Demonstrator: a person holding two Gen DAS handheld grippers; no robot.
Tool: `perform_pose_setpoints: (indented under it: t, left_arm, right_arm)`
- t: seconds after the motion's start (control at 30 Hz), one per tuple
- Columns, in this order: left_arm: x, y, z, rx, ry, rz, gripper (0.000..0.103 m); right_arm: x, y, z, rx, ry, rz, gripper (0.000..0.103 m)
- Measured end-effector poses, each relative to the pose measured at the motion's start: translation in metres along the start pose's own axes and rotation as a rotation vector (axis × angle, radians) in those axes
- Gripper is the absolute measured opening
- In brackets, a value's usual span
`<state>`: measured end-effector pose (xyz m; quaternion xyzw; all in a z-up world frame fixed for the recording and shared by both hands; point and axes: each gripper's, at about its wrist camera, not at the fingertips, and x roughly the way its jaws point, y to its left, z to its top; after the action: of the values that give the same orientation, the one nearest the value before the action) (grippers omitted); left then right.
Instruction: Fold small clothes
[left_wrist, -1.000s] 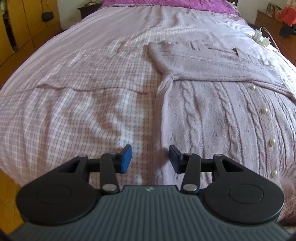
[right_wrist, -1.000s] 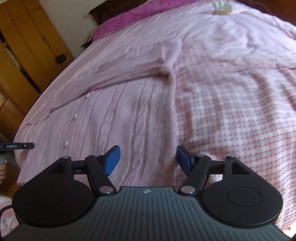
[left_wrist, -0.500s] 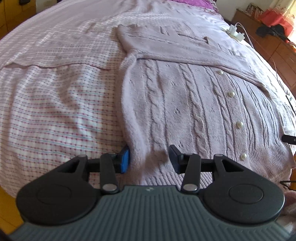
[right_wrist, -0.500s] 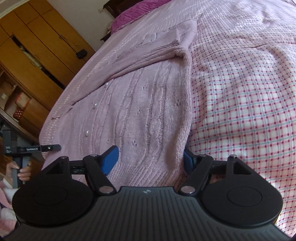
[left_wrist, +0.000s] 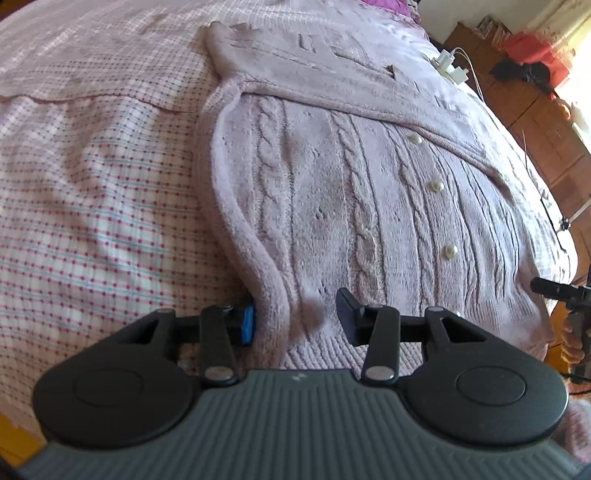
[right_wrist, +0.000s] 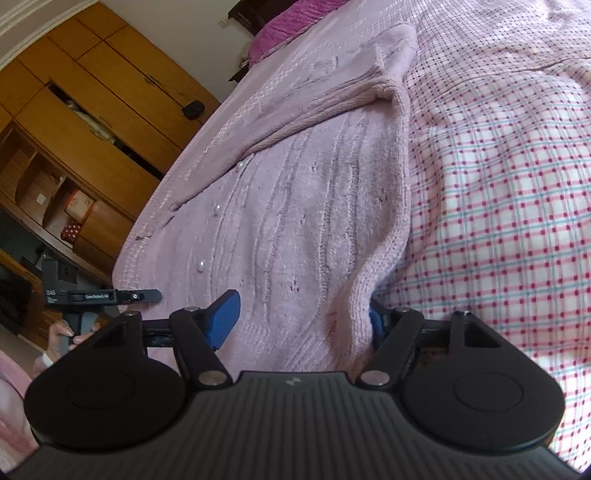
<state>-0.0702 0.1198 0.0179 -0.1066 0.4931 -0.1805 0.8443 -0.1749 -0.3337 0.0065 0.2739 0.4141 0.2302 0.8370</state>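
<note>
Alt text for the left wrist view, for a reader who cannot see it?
The left gripper straddles the bottom corner of a pink cable-knit cardigan with pearl buttons, jaws open around its side edge. The cardigan lies on a checked bedspread, sleeve folded across it.

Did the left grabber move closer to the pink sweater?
Yes. The left gripper came in from the checked bedspread and tipped down; its open jaws now straddle the cardigan at its near corner.
</note>
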Motion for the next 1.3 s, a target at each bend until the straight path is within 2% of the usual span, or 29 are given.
perform_pose_setpoints:
  t: [0.23,0.33,0.37,0.4,0.43,0.5,0.57,0.8,1.0,1.3]
  left_arm:
    - [0.006,0.000,-0.004,0.039,0.001,0.008,0.046]
    - [0.012,0.001,-0.004,0.038,-0.003,-0.013,0.044]
    - [0.011,0.001,-0.004,0.041,-0.008,-0.016,0.039]
    - [0.010,0.000,-0.004,0.046,-0.015,-0.014,0.022]
    - [0.009,0.001,-0.003,0.045,-0.019,-0.020,0.016]
    - [0.006,0.006,-0.001,-0.004,-0.031,-0.068,0.015]
    - [0.001,0.009,0.001,-0.036,-0.060,-0.111,0.015]
    - [-0.023,0.013,0.017,-0.119,-0.196,-0.222,0.014]
    - [-0.040,0.010,0.036,-0.153,-0.326,-0.254,0.013]
    - [-0.053,0.003,0.066,-0.157,-0.436,-0.252,0.013]
  right_arm:
    - [-0.001,-0.009,-0.010,0.011,-0.014,-0.026,0.054]
    - [0.000,-0.014,-0.010,0.021,-0.020,-0.014,0.039]
    - [0.002,-0.015,-0.010,0.022,-0.021,-0.009,0.029]
    - [0.001,-0.016,-0.010,0.024,-0.024,-0.005,0.022]
    - [0.000,-0.017,-0.011,0.031,-0.031,0.007,0.020]
    - [-0.007,-0.020,-0.012,0.058,-0.068,0.071,0.013]
    - [-0.013,-0.021,-0.009,0.078,-0.114,0.126,0.011]
    - [-0.027,-0.015,0.008,0.088,-0.230,0.201,0.010]
    - [-0.025,-0.011,0.021,0.123,-0.330,0.229,0.010]
    - [-0.013,-0.016,0.056,0.224,-0.492,0.276,0.010]
